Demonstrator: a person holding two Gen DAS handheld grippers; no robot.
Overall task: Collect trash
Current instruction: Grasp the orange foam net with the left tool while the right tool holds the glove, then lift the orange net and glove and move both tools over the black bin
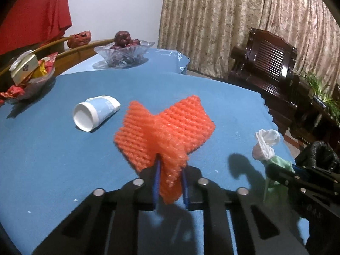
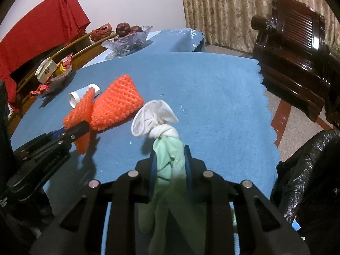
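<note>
The left tongs (image 1: 170, 167) are squeezing an orange foam net (image 1: 165, 127). The blue pads are pressing on the middle of the net, so it is bunching up and fanning out on both sides. In the right wrist view the net is sitting at the left of the blue desk (image 2: 212, 89), and its lower edge looks to be just off the cloth.

The right tongs (image 2: 170, 155) are squeezing a pale green bag (image 2: 170, 159). A white knotted bit (image 2: 155, 114) is sticking up out of the top of it. The rest of the bag is hanging down between the black arms.

A white and blue paper cup (image 1: 93, 112) is lying on its side on the desk, just past the net on the left. It is touching nothing else.

At the far left a bowl of wrappers (image 1: 31, 80) is sitting on the desk. Farther back a glass bowl (image 1: 125, 53) is holding dark red fruit.

A black trash bag (image 2: 308, 170) is standing by the near right edge of the desk. A dark wooden chair (image 2: 297, 42) is standing at the far right, in front of the curtain (image 1: 233, 21).
</note>
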